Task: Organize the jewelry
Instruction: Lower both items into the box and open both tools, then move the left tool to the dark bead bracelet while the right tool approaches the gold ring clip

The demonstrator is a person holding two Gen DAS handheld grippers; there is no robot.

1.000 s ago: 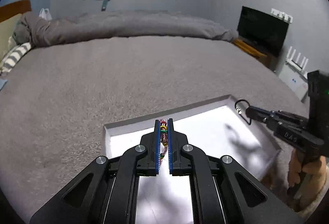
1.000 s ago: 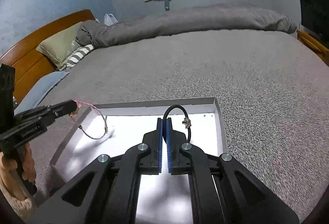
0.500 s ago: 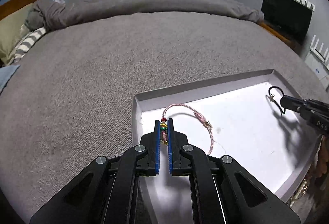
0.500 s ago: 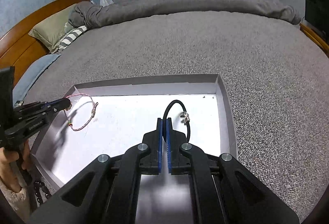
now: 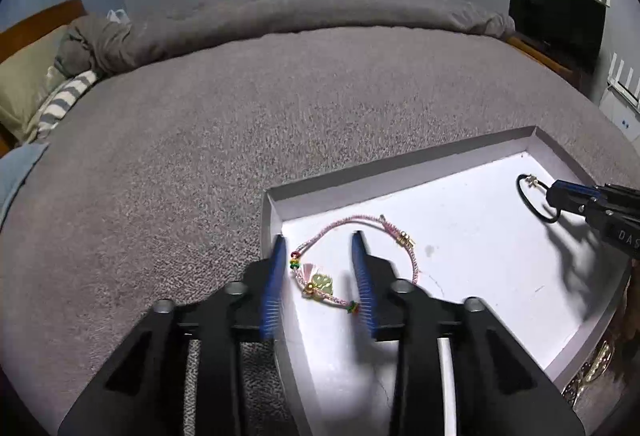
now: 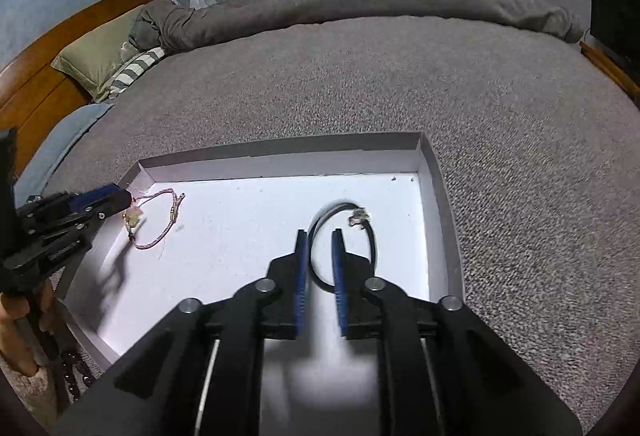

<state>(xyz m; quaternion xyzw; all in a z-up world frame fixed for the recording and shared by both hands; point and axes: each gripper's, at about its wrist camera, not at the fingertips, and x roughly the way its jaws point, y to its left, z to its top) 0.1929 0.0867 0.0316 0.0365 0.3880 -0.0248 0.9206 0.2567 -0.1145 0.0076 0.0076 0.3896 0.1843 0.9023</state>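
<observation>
A shallow white tray (image 5: 400,176) lies on the grey bed. A pink cord bracelet (image 5: 352,260) with coloured beads and a pale charm lies in its left corner, between the open jaws of my left gripper (image 5: 318,240). It also shows in the right wrist view (image 6: 158,220). A black cord bracelet (image 6: 352,240) with a small metal clasp lies at the tray's right side, its near part between the open jaws of my right gripper (image 6: 320,234). The black bracelet also shows in the left wrist view (image 5: 534,196).
The tray (image 6: 280,152) sits near the bed's front edge. A rolled grey duvet (image 5: 320,12) and pillows (image 6: 100,56) lie at the far side. A dark bead chain (image 6: 76,376) and gold jewelry (image 5: 592,368) lie just outside the tray's near edge.
Both grippers have opened and let go of their bracelets, which now lie on the tray floor. Both grippers have come lower over the tray.
</observation>
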